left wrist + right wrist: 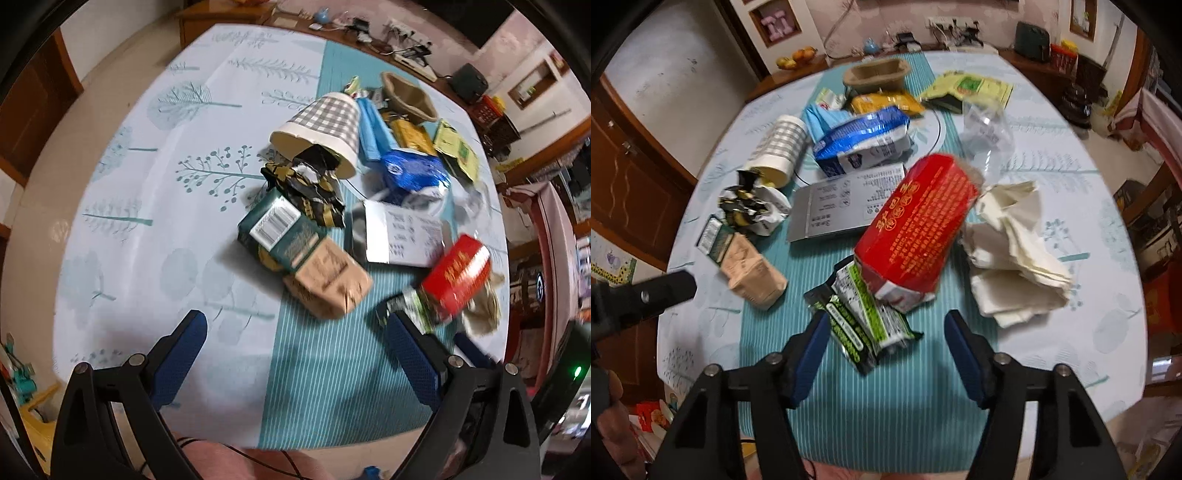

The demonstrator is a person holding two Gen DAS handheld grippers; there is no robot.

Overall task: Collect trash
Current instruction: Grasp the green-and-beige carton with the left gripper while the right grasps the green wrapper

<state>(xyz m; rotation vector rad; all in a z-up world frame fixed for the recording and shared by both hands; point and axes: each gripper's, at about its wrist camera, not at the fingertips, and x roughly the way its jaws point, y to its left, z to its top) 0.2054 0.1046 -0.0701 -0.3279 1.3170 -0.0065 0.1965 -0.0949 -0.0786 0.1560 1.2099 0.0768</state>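
Littered tablecloth (1071, 155) below; my right gripper (886, 343) spread around the green wrapper (864, 317), left gripper (295, 350) spread empty; a hasty pinch might topple the red box (916, 225).

We see a red carton (918, 225) with yellow print, a grey-and-white checked paper cup (325, 129), a blue-and-white bag (862, 142), a green-and-white wrapper (864, 317), a tan packet (328, 282), and a pale tablecloth (147, 229) with teal tree motifs and a teal-and-white striped band.
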